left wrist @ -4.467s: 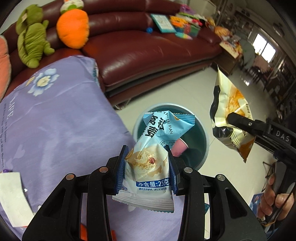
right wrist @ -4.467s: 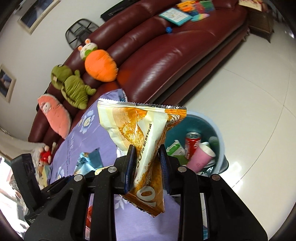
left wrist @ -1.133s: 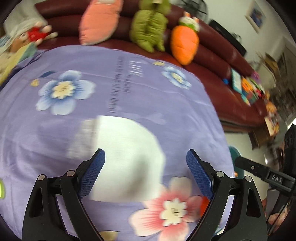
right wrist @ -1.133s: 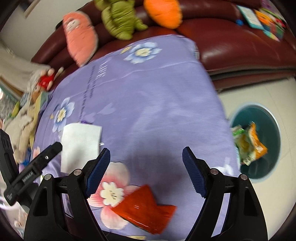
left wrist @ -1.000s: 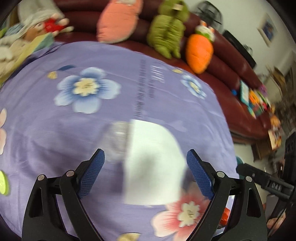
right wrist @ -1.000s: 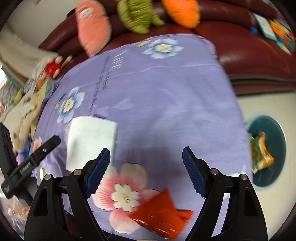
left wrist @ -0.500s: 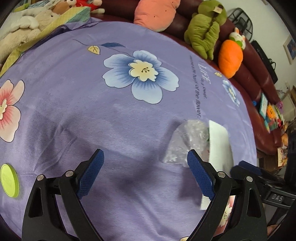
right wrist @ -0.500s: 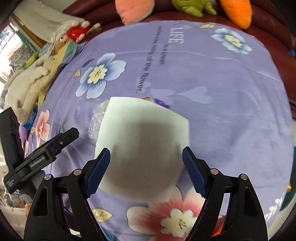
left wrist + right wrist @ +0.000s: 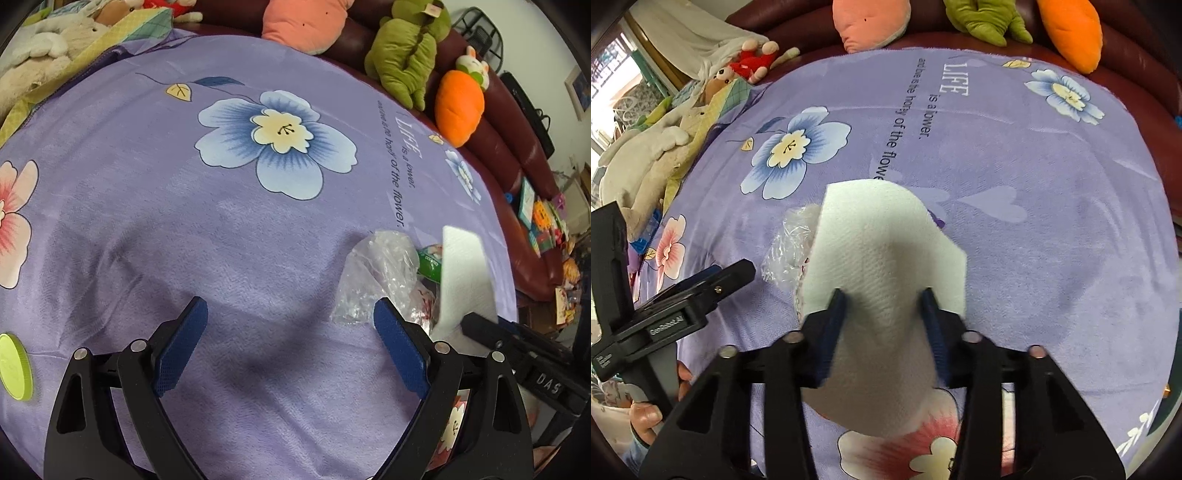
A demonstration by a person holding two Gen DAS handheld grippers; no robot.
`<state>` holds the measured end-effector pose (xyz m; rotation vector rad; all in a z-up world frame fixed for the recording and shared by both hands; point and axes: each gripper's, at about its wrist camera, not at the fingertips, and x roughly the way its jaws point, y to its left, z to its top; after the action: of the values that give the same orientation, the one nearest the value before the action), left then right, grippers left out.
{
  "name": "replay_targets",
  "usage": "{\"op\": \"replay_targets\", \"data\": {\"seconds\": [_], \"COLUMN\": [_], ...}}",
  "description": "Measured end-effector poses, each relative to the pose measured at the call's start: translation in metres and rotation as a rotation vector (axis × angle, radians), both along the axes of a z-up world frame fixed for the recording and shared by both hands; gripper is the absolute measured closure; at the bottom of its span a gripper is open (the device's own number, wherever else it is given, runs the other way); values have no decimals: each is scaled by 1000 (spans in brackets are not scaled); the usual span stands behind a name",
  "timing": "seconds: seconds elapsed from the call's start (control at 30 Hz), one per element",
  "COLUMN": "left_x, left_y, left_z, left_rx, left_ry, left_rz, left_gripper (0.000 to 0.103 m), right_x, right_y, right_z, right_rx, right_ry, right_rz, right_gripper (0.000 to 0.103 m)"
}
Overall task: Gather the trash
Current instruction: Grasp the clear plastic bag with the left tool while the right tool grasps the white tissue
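Note:
A white paper towel (image 9: 882, 240) lies on the purple flowered blanket (image 9: 1034, 184). My right gripper (image 9: 882, 295) has it between its blue pads; the jaws are closing and the sheet bulges up between them. A crumpled clear plastic wrapper (image 9: 790, 240) lies just left of the towel. In the left wrist view the same wrapper (image 9: 376, 273) sits by the right pad of my left gripper (image 9: 290, 321), which is open over bare blanket with nothing between its pads. The towel (image 9: 465, 273) stands up beyond it, with a green wrapper (image 9: 430, 260) peeking from under it.
Plush toys line the dark red sofa at the back: a pink one (image 9: 314, 18), a green one (image 9: 406, 48) and an orange carrot (image 9: 458, 103). A green lid (image 9: 13, 365) lies at the left edge. A person's hand (image 9: 646, 421) holds the left gripper's handle.
The right gripper's jaws have come together on the paper towel, which now bunches upward. The left gripper stays open and has hardly moved over the last half second.

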<state>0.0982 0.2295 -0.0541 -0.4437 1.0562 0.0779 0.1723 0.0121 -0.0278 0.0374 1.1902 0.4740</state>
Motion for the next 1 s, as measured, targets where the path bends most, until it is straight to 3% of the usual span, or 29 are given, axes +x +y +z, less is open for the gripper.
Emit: {"op": "replay_targets", "data": {"seconds": [0.13,0.2,0.3,0.53,0.7,0.83,0.87,0.97,1.0], "left_x": [0,1,6,19,27,30,30,29,28], "left_y": [-2,-6,-15,-56,-83,-92,-93,-94,-93], "left_z": [4,7,10,9,-9,-14,-13,-12,-11], "left_rx": [0,-1,-6,25,120,157,160,173,164], "left_ry": [-13,-18,-25,-17,23,5,-3,-16,-15], "left_rz": [-4,-12,-38,-162,-237,-262,-258,-239,-232], "left_gripper": [11,11,11,11,11,13,17,59,79], "right_x": [-3,-5,-6,-9,-12,-16,-17,-19,-18], "right_y": [-21,-33,-50,-89,-112,-120,-121,-128,-129], "right_z": [11,16,22,23,14,12,12,11,11], "right_rx": [37,48,77,80,95,107,110,122,124], "right_ry": [-9,-12,-14,-15,18,21,21,21,21], "right_rz": [-40,-57,-89,-172,-224,-237,-238,-240,-241], "right_gripper": [74,86,88,89,89,89,89,89,89]}}
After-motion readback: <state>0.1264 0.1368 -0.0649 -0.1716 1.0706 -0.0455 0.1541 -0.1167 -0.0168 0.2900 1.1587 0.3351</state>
